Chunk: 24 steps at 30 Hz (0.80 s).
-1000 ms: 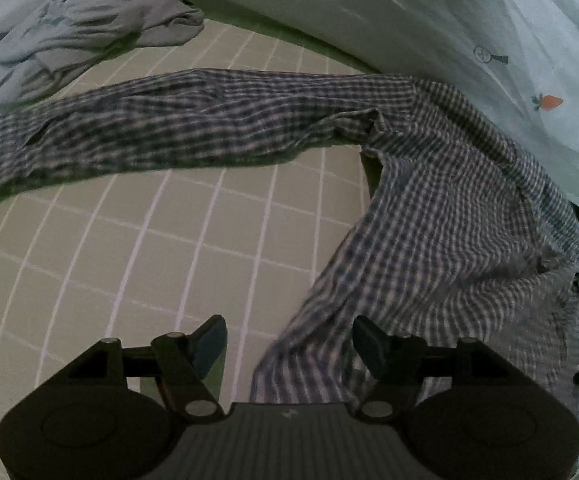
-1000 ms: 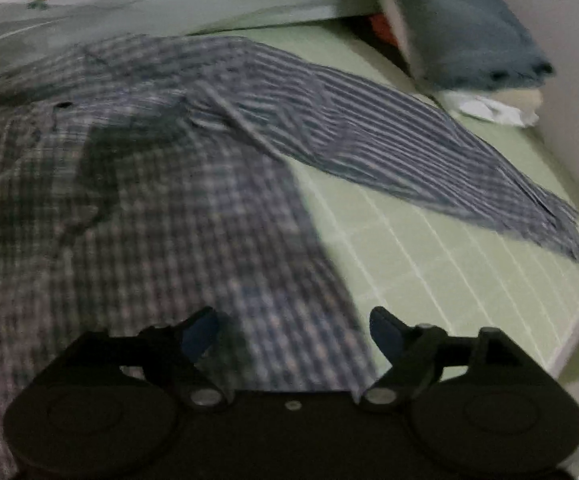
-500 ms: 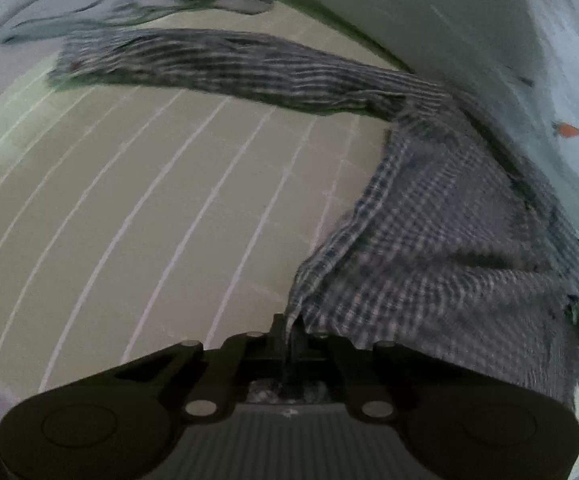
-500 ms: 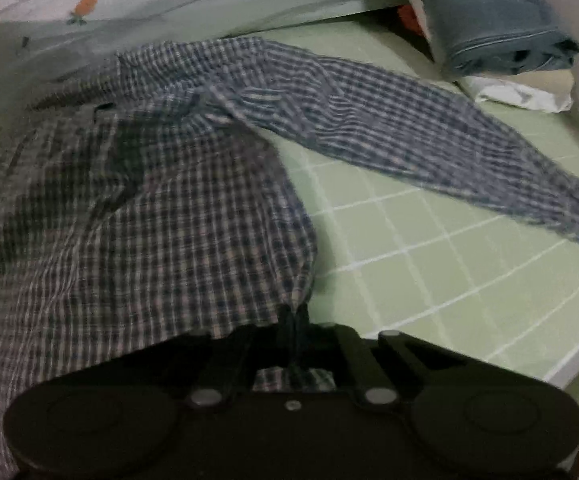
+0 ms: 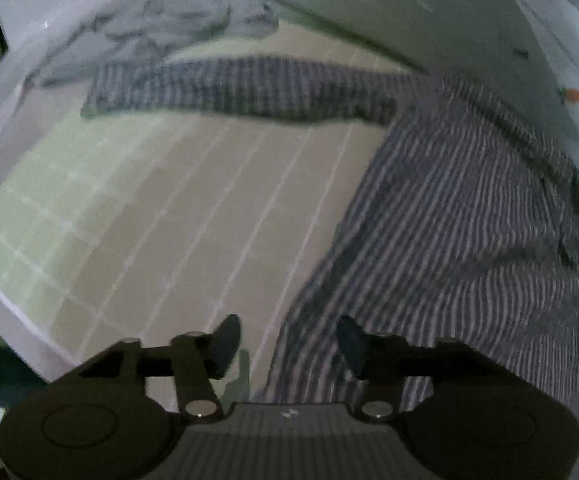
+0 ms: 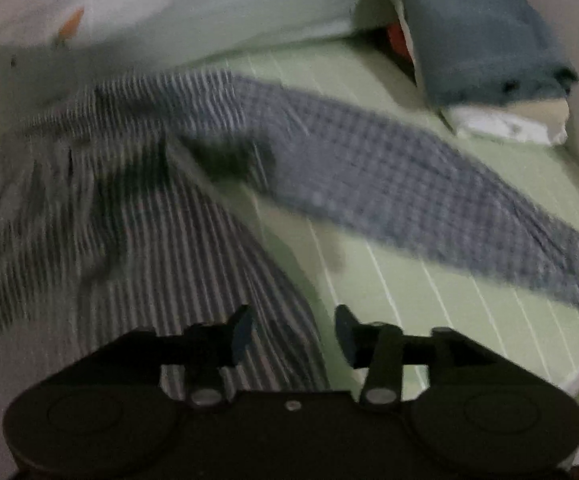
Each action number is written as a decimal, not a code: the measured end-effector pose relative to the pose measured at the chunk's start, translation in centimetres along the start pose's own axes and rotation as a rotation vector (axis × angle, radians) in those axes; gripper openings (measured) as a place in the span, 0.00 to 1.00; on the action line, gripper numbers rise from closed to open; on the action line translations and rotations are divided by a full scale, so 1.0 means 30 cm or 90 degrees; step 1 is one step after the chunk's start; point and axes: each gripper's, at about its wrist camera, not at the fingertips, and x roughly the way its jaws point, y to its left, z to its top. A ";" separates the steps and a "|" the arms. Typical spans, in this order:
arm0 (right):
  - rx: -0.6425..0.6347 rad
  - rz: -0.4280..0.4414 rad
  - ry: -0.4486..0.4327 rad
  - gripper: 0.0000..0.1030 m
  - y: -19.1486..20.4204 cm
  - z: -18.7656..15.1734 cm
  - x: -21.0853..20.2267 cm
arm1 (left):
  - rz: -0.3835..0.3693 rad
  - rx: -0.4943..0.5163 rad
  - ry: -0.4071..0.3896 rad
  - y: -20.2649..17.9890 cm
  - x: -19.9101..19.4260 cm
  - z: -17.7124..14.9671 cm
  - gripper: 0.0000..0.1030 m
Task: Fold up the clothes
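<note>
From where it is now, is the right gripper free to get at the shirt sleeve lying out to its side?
Probably yes. The right gripper has its jaws opening with nothing between them, and the sleeve lies flat on bare green mat, with nothing on top of it. The folded pile sits beyond it, out of the way.

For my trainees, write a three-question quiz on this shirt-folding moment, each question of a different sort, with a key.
1. True or false: the left tool is clamped on the checked shirt.
2. What lies in the far corner past the shirt's sleeve in the right wrist view? A) a folded blue garment B) a pair of shoes C) a laundry basket
3. Fill in: the shirt lies on a green mat marked with a white ____.

Key: 1 false, its jaws are opening with only the shirt's edge below the gap; 2 A; 3 grid.
</note>
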 end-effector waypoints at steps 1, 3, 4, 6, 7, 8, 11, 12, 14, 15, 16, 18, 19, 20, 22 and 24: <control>0.001 0.003 -0.015 0.58 0.013 0.029 0.000 | 0.001 -0.001 -0.008 -0.014 0.005 0.024 0.61; -0.007 0.017 -0.037 0.75 0.056 0.100 0.022 | -0.001 -0.003 -0.019 -0.044 0.023 0.070 0.67; -0.011 0.025 -0.048 0.77 0.078 0.135 0.033 | -0.003 -0.002 -0.024 -0.061 0.036 0.098 0.68; -0.019 0.039 -0.070 0.79 0.123 0.206 0.056 | -0.005 0.001 -0.030 -0.099 0.059 0.149 0.72; -0.023 0.047 -0.081 0.80 0.145 0.242 0.067 | -0.009 0.006 -0.033 -0.119 0.082 0.180 0.73; -0.032 0.052 -0.092 0.80 0.174 0.283 0.084 | -0.012 0.011 -0.036 -0.139 0.104 0.211 0.75; -0.064 0.065 -0.122 0.82 0.264 0.403 0.142 | -0.026 0.021 -0.041 -0.197 0.182 0.308 0.77; -0.074 0.070 -0.127 0.83 0.296 0.445 0.171 | -0.033 0.022 -0.040 -0.215 0.214 0.343 0.77; -0.094 0.080 -0.128 0.83 0.360 0.524 0.235 | -0.046 0.021 -0.030 -0.257 0.291 0.422 0.77; -0.103 0.085 -0.124 0.83 0.393 0.561 0.270 | -0.051 0.020 -0.024 -0.277 0.328 0.458 0.77; -0.111 0.084 -0.112 0.83 0.421 0.586 0.301 | -0.051 0.016 -0.014 -0.294 0.360 0.487 0.77; -0.129 0.083 -0.079 0.83 0.476 0.626 0.376 | -0.055 0.009 0.006 -0.327 0.424 0.541 0.76; -0.139 0.085 -0.062 0.83 0.503 0.640 0.415 | -0.063 0.010 0.013 -0.342 0.452 0.559 0.75; -0.149 0.079 -0.048 0.81 0.524 0.646 0.450 | -0.064 0.013 0.015 -0.357 0.473 0.567 0.68; -0.169 0.067 -0.025 0.61 0.554 0.646 0.499 | -0.050 0.027 0.009 -0.385 0.493 0.576 0.49; -0.166 0.101 -0.011 0.33 0.552 0.630 0.502 | -0.050 0.041 0.012 -0.402 0.497 0.576 0.04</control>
